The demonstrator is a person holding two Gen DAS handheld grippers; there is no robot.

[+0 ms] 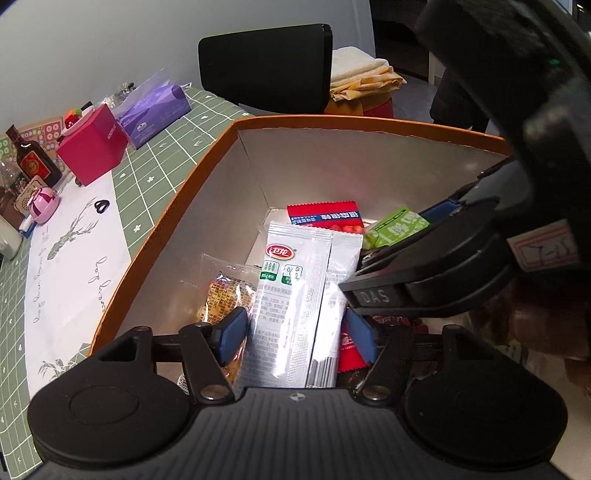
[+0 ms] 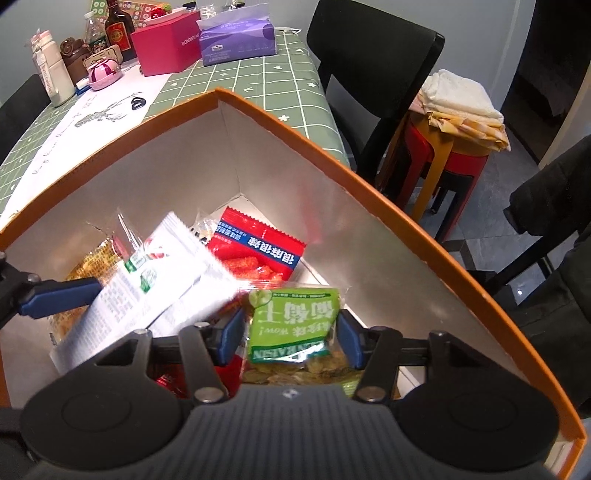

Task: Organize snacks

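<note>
Several snacks already lie in the box [image 2: 369, 236]. Both hand-held grippers, left [image 1: 295, 332] and right [image 2: 288, 332], seem released around the silver packet [image 1: 295, 288] and green packet [image 2: 295, 325].

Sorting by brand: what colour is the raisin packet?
Green raisin packet, white lettering; clearest in the right wrist view.

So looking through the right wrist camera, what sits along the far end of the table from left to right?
White bottle → pink round gadget → dark liquor bottle → pink-red box → purple tissue pack.
</note>
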